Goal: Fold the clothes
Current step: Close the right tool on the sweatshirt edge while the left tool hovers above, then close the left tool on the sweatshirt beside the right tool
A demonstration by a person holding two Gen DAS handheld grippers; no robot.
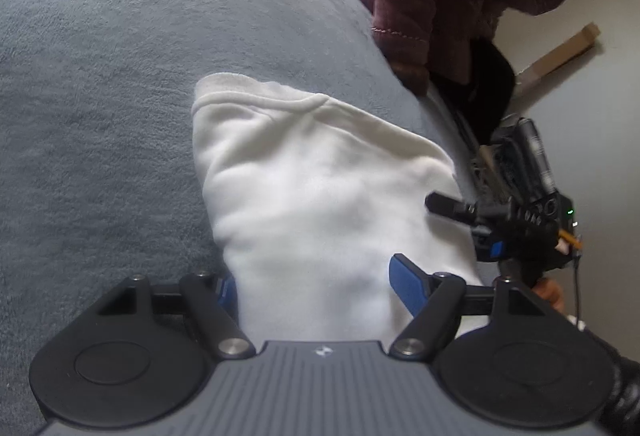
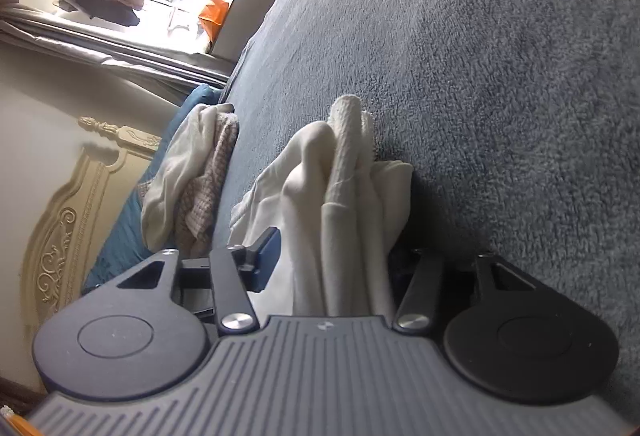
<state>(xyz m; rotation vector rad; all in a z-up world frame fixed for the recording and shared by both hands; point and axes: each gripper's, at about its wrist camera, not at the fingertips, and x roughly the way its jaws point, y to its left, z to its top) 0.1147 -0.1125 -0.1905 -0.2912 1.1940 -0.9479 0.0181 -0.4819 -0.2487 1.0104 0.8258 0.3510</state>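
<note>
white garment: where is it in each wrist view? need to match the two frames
Left wrist: white garment fills centre to lower middle, running down between the left gripper fingers.
Right wrist: white garment is bunched at centre, running down between the right gripper fingers.
Shared landmark: the grey-blue fleece blanket under it.
</note>
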